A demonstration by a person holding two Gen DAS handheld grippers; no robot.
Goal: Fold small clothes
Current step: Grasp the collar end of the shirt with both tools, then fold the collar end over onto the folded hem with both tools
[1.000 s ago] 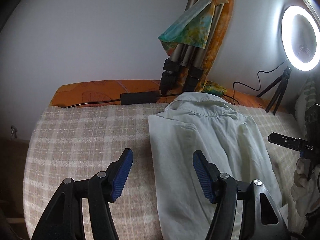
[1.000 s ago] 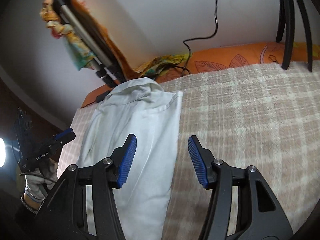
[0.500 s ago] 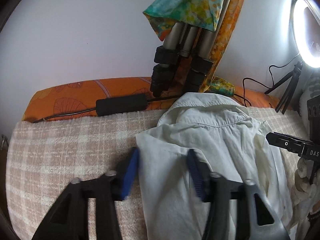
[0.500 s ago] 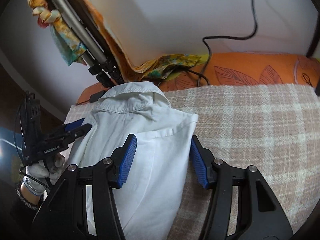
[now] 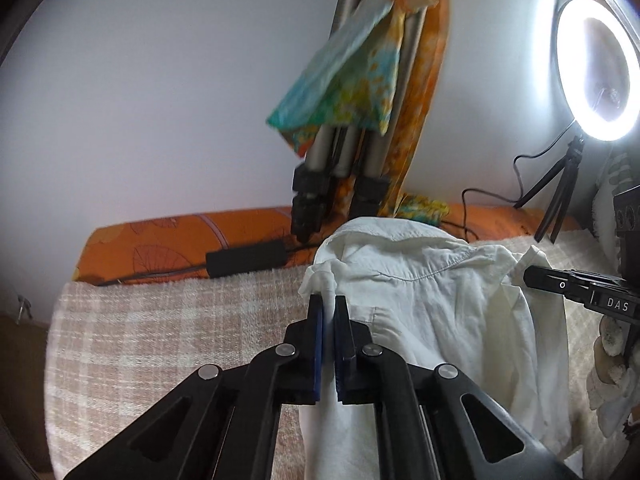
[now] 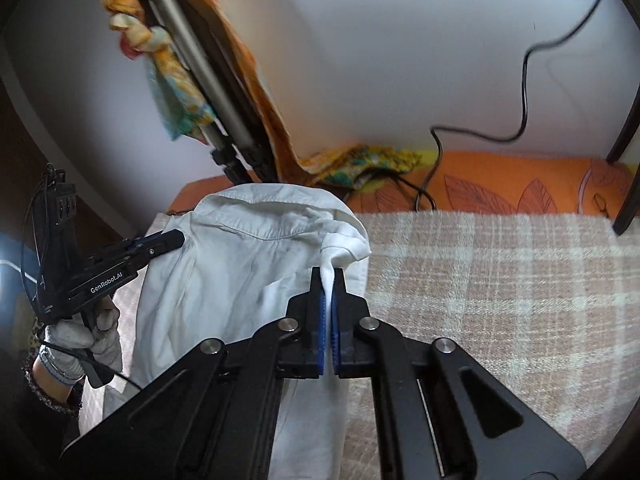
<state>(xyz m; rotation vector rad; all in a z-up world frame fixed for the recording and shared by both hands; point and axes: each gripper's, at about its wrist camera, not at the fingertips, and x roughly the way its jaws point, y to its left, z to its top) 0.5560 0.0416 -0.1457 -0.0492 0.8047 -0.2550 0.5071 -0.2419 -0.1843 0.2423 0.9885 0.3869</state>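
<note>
A small white collared shirt (image 5: 432, 312) lies lengthwise on a beige checked cloth (image 5: 180, 320), collar toward the wall. My left gripper (image 5: 328, 302) is shut on the shirt's left shoulder edge and lifts it a little. My right gripper (image 6: 327, 274) is shut on the shirt (image 6: 248, 272) at its right shoulder edge, also raised. Each gripper shows in the other's view: the right one (image 5: 532, 276) at the right, the left one (image 6: 176, 238) at the left in a gloved hand.
A folded tripod draped with a colourful scarf (image 5: 348, 92) leans on the wall behind the collar. A black power brick (image 5: 246, 264) and cables lie on the orange bolster (image 5: 160, 248). A lit ring light (image 5: 596, 68) on a small stand stands at the right.
Both grippers moved forward along the shirt to its shoulders and went from open to shut on the fabric. The shoulder edges are now bunched and lifted.
</note>
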